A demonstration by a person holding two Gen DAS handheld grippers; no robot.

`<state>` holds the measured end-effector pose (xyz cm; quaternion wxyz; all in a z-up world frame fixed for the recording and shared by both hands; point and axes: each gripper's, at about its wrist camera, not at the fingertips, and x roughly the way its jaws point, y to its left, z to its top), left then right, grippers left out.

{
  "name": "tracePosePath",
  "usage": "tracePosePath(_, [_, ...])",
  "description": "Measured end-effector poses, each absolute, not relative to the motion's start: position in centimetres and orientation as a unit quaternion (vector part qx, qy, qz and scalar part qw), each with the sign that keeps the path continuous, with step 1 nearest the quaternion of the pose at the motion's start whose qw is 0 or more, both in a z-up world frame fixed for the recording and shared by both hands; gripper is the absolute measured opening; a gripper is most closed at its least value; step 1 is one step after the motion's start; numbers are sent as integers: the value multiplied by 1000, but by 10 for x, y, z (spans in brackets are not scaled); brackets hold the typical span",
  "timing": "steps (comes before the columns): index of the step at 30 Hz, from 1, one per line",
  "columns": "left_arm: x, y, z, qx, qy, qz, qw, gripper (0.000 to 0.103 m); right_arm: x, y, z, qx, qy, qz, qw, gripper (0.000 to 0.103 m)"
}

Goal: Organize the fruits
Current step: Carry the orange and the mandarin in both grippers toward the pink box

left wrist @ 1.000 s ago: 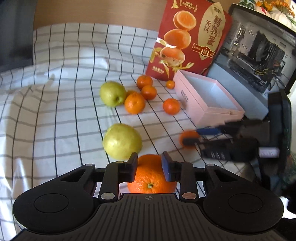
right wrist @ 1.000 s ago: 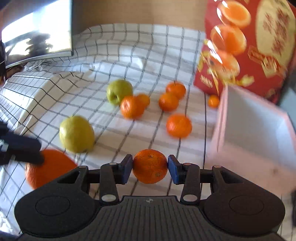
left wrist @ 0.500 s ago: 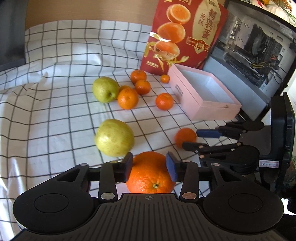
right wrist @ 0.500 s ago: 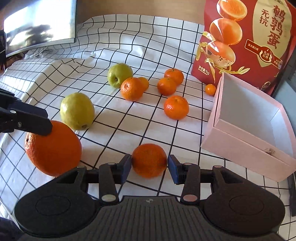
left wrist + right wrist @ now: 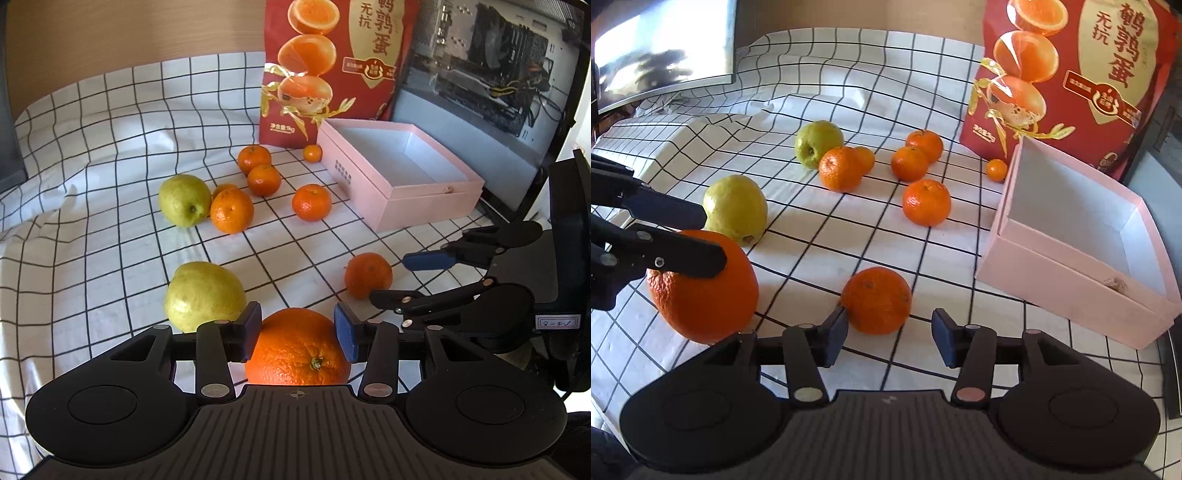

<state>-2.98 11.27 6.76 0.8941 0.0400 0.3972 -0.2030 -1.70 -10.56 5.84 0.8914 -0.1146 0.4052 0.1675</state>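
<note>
Left gripper (image 5: 297, 336) straddles the big dimpled orange (image 5: 297, 349) on the white black-checked cloth (image 5: 92, 147), and its jaws are opening, blue pads flanking the fruit's upper sides (contact looks gone, though it is close). Over on the right gripper (image 5: 890, 334), the jaws are opening too: the small round tangerine (image 5: 876, 300) sits on the cloth just ahead of them, left pad beside its edge, right pad well clear. Nearest yellow-green pear-like fruit (image 5: 204, 296) lies just beside the big orange. Farther back, 1 green apple (image 5: 184, 199) touches a tangerine in a loose cluster. The open pink cardboard box (image 5: 424, 206) stands to the right, in front of a red printed pouch (image 5: 332, 70)
</note>
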Motion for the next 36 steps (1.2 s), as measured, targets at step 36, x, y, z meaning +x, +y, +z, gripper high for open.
tracePosePath(36, [4, 52, 49, 77, 416, -295, 856, 88, -23, -162, 59, -78, 407, 91, 906, 63])
